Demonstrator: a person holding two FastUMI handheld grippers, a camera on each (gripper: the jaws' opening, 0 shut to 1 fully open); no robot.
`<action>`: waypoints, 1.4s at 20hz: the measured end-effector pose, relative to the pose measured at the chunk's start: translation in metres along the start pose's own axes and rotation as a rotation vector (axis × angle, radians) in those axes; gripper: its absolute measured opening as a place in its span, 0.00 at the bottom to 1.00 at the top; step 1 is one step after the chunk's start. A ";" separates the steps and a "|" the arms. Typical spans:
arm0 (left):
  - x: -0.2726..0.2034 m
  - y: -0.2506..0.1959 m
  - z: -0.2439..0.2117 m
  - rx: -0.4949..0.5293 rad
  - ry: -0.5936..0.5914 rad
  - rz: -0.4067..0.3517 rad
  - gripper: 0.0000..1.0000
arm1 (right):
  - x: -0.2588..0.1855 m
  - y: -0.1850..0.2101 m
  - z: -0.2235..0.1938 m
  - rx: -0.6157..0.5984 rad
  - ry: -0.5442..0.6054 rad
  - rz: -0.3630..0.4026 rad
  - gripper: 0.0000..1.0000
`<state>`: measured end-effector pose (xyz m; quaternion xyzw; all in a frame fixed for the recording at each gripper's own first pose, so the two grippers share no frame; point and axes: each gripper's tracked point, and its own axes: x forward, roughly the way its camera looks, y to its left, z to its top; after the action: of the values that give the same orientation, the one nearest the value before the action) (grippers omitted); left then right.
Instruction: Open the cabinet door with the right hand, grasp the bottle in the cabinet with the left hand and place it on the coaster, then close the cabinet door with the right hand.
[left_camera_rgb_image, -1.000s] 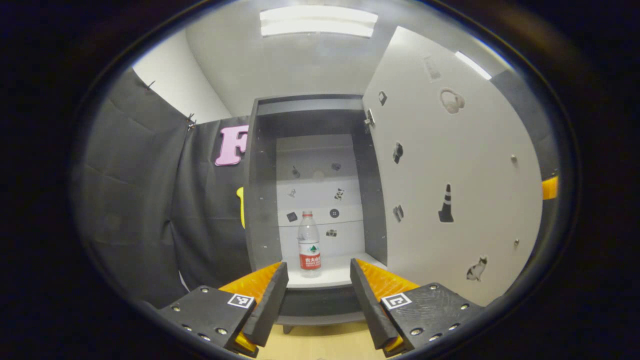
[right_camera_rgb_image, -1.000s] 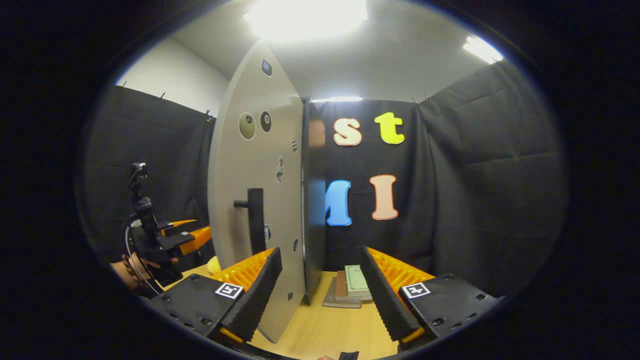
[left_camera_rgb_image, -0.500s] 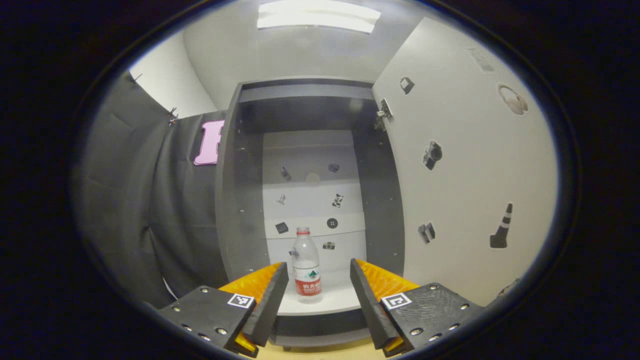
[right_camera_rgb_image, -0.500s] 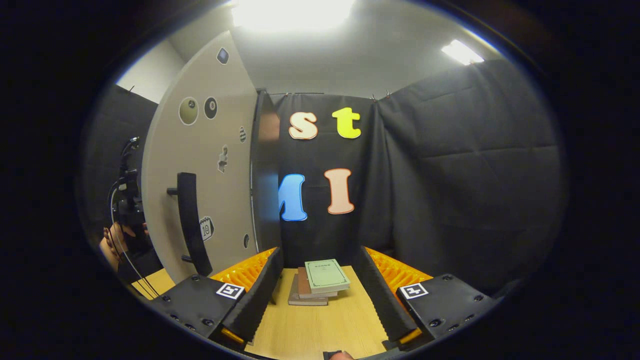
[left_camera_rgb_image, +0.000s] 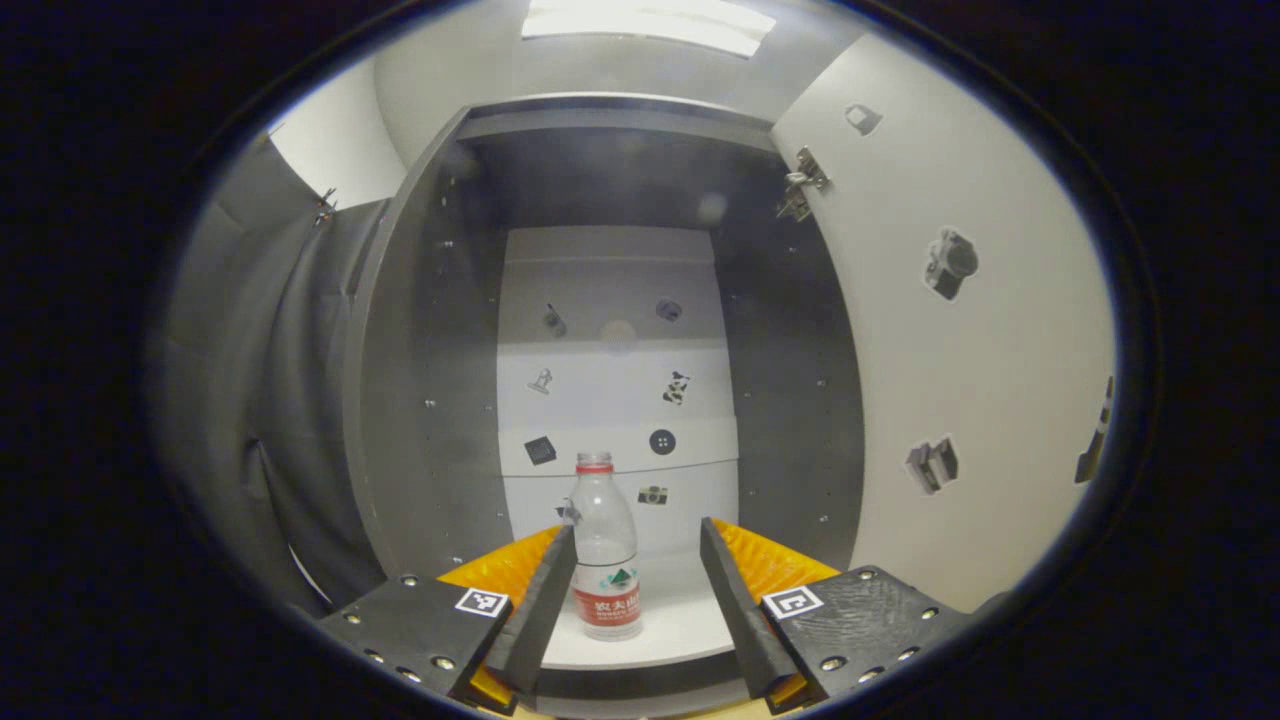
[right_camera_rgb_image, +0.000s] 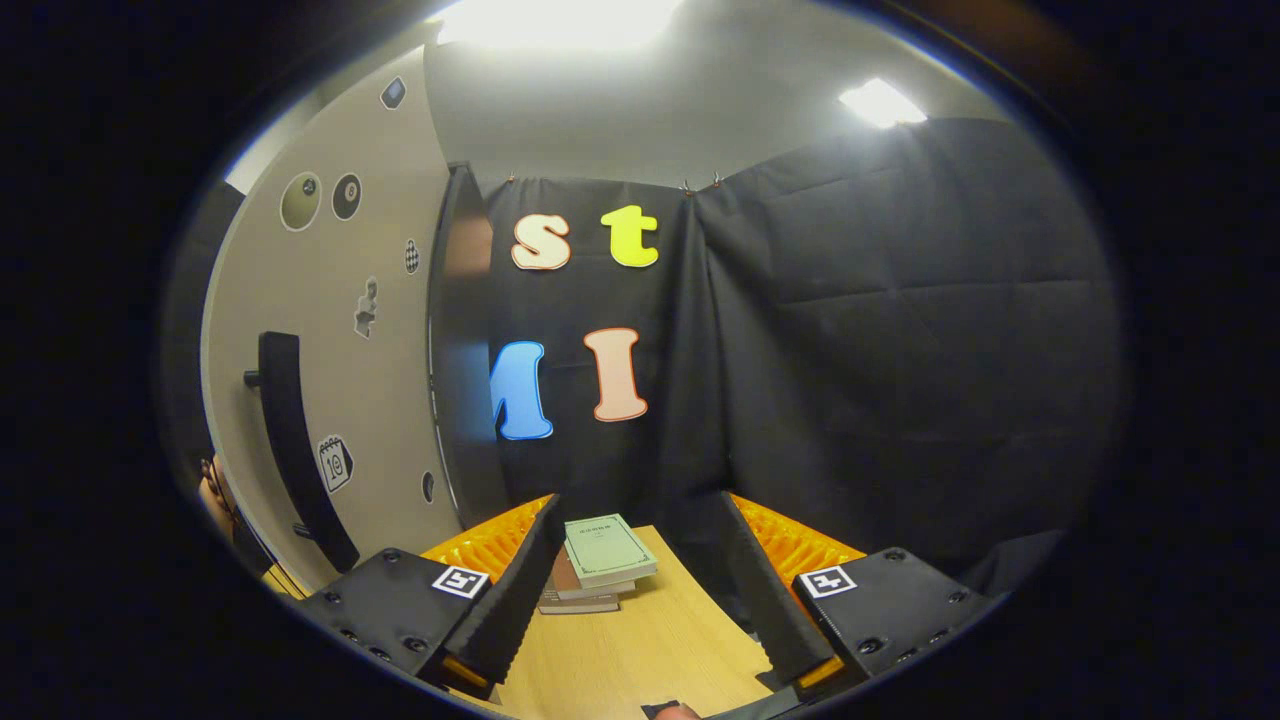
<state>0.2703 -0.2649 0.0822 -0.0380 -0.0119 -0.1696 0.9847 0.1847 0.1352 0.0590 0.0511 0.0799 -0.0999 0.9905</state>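
While the cabinet door (left_camera_rgb_image: 960, 380) stands open, the bottle (left_camera_rgb_image: 606, 548) lies straight ahead of the left tool (left_camera_rgb_image: 628, 590).
Upright on the cabinet floor (left_camera_rgb_image: 680, 625), it sits nearer the left finger; jaws wide, not yet gripping. The right tool (right_camera_rgb_image: 640, 590) hangs open over the table (right_camera_rgb_image: 640, 650).

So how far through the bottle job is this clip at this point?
Done: the cabinet door stands wide open, its handle free of the right hand-held gripper. In hand: the left hand-held gripper, open, is lined up on the bottle, which stands upright on the cabinet floor, ungrasped. Left: grasp, place on the coaster, close the door.
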 end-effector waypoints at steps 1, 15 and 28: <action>0.007 0.005 -0.003 0.002 0.002 0.005 0.80 | 0.000 -0.001 -0.001 0.005 0.004 -0.015 0.97; 0.073 0.021 -0.048 0.033 0.031 0.007 0.80 | -0.005 -0.010 -0.014 0.025 0.063 -0.114 0.94; 0.060 0.036 -0.047 0.018 0.033 0.045 0.72 | -0.004 -0.004 -0.016 0.055 0.066 -0.103 0.94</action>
<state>0.3395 -0.2552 0.0349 -0.0265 0.0038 -0.1481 0.9886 0.1775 0.1336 0.0438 0.0772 0.1122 -0.1513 0.9791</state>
